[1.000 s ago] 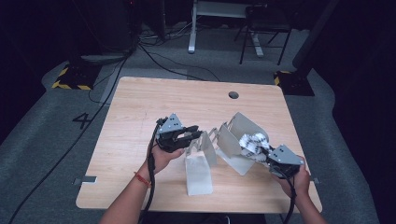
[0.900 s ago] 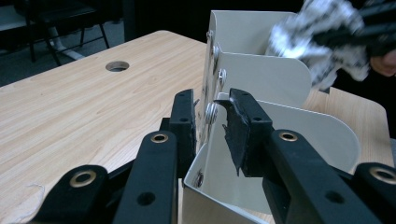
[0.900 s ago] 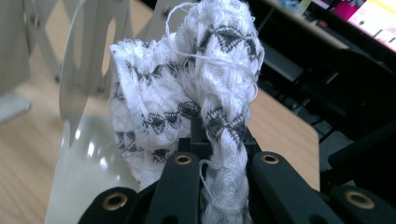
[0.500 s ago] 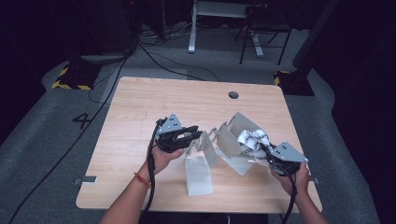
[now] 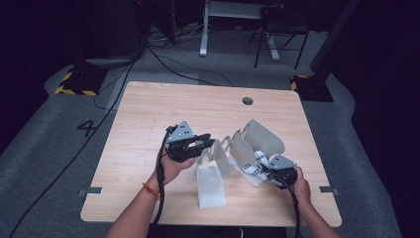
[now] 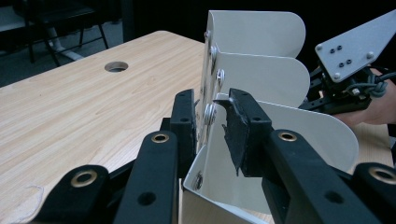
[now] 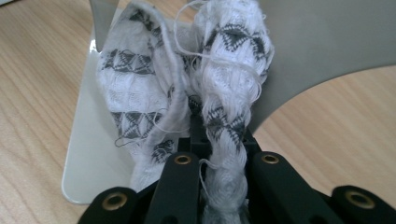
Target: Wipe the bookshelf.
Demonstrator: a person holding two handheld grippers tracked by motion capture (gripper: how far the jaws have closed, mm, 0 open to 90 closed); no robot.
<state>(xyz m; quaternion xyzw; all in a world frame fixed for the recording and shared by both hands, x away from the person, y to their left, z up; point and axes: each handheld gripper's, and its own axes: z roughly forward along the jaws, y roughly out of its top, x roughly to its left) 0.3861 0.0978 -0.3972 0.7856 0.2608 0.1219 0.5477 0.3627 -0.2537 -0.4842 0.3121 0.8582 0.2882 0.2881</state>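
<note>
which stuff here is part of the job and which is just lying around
In the job:
- metal rack
- patterned cloth, clamped in the right gripper
- left gripper, fingers at the rack's riveted spine

Lying about:
- chair
- floor cables

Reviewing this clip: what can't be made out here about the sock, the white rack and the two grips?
- Sock: its lower end is cut off by the bottom edge and hidden behind the right gripper in the right gripper view; in the high view it is too small to read.
- White rack: its base is hidden behind the left gripper in the left gripper view.
- Whether the left pads press the rack's spine: unclear.
</note>
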